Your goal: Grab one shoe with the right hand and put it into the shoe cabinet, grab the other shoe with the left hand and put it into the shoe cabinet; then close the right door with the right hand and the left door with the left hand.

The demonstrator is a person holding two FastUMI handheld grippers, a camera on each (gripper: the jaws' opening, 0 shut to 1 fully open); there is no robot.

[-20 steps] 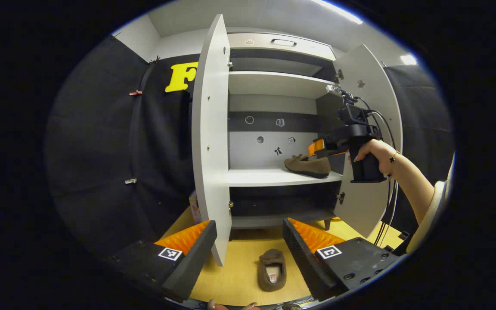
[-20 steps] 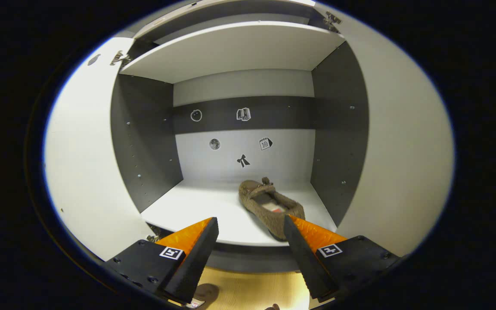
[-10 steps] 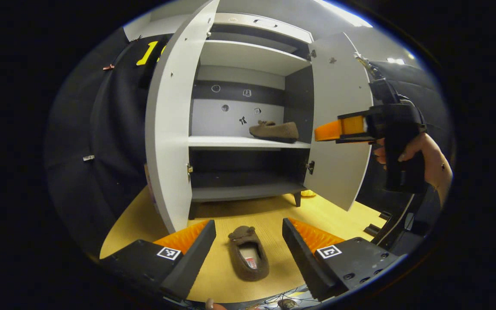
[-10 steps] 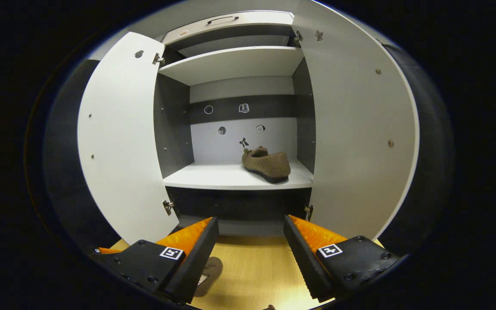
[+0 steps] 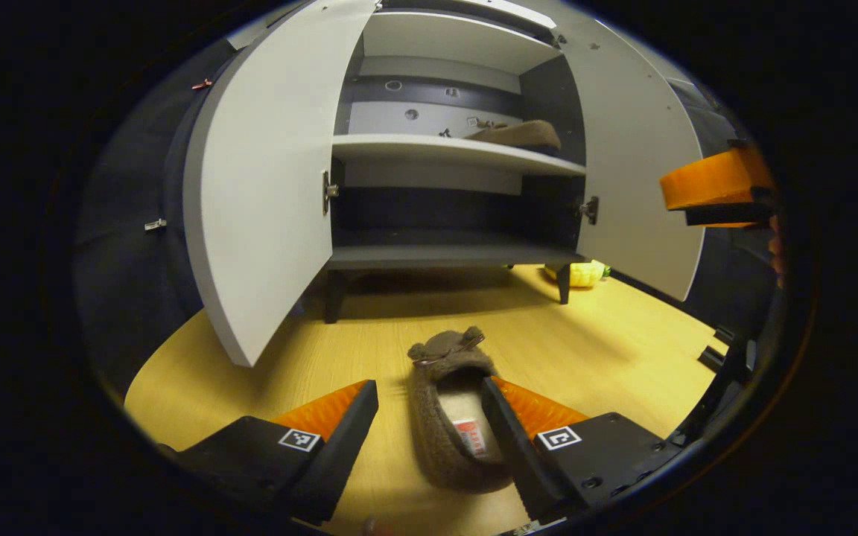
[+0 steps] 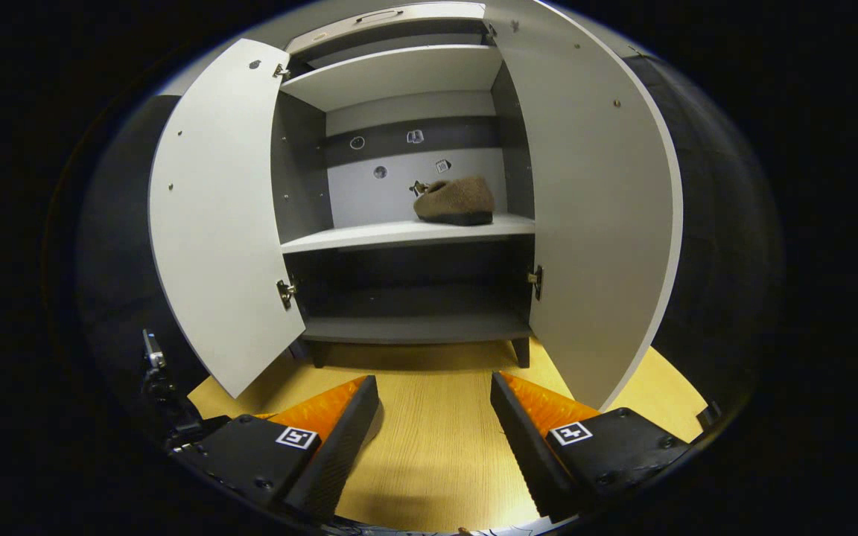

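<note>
Left gripper (image 5: 426,406) hangs low over the wooden floor (image 5: 608,335) with its fingers spread wide and nothing held. The second shoe (image 5: 450,406) lies between them, toe toward the cabinet (image 5: 459,160). One finger overlaps the opening of the shoe near the heel; whether it is dipping inside or just passing in front of it, I cannot tell. The other finger stands apart from the shoe's outer side.

Right gripper (image 6: 435,417) is also wide open and empty, held back from the cabinet above bare floor. The first shoe (image 6: 455,199) sits on the middle shelf (image 6: 369,237), toward the right side. Both doors stand open, the left door (image 6: 220,216) and the right door (image 6: 593,216) swung well out.

So the right hand's part of the shoe work looks done, and the step in hand is the left-hand pickup. The next move, as I judge it, calls for settling the fingers around one side wall of the shoe, closing on it, then lifting it to the shelf beside its mate. The soft upper may fold under the squeeze.

From the left gripper's side, the shoe's heel is cut off behind the fingers, and the right gripper appears only as a finger at the edge. A small yellow thing (image 5: 582,274) behind the cabinet leg is too far off to identify.
</note>
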